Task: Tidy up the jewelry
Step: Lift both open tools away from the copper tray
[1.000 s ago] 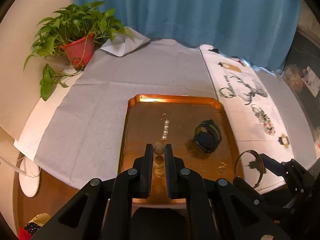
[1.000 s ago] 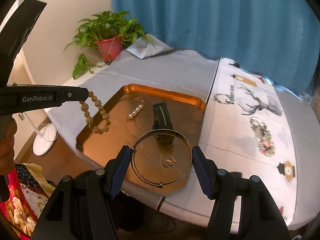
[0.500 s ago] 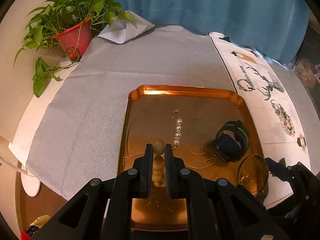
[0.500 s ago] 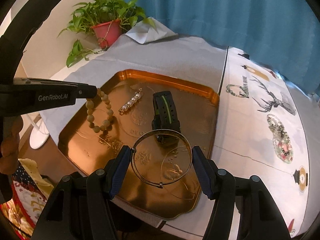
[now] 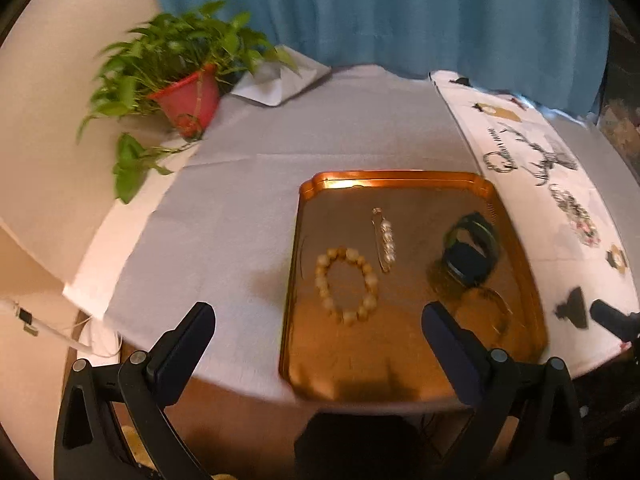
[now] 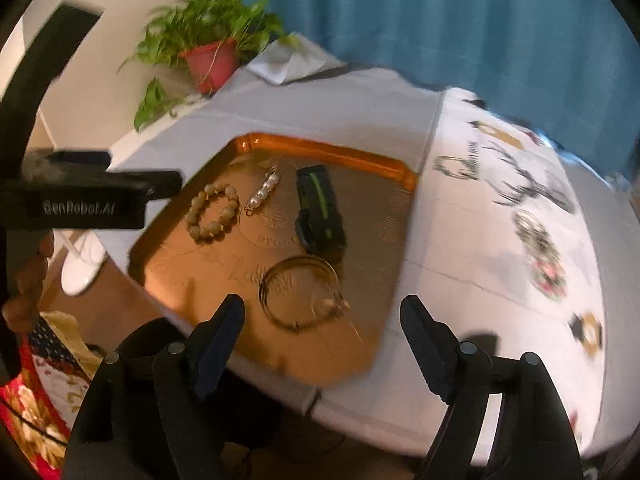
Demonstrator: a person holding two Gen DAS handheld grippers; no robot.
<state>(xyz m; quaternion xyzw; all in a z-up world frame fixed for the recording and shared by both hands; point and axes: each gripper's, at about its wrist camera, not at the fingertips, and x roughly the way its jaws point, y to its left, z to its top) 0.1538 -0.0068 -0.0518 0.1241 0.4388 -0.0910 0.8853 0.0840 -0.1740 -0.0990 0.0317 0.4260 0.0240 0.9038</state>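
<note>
Jewelry lay spread on the copper-coloured tray [image 5: 400, 184], none of it held. Beaded bracelet [image 5: 346, 284] sat flat in a ring on the tray's left half, just beside the pearl pin [image 5: 386, 240], the two apart by a narrow gap. Dark watch with green stripe [image 5: 472, 250] rested toward the tray's right side. Thin gold bangle [image 6: 302, 292] lay flat on the near right part of the tray, close in front of the watch; whether they touched could not be told through the blur.

Left tool [image 5: 318, 332] hovered over the near edge of the tray, jaws opening, spread very wide, nothing between them; the bracelet lay on the tray beyond the fingertips. Right tool [image 6: 322, 320] hovered over the tray's near corner, jaws opening as well, nothing pressed by either pad; the bangle lay on the tray just ahead of and between the two fingers, clear of both.

Tray stood on a grey cloth [image 5: 240, 208] covering the table. To the right of the tray ran a white cloth with printed figures [image 5: 560, 200]. Potted plant in a red pot [image 5: 188, 100] stood at the far left corner of the table, against a pale wall, with a folded piece of grey cloth beside it. Blue curtain [image 5: 380, 12] hung behind. In the right wrist view, the left tool's black body showed at left, a hand [image 6: 28, 280] below it. Both views were motion-blurred.
</note>
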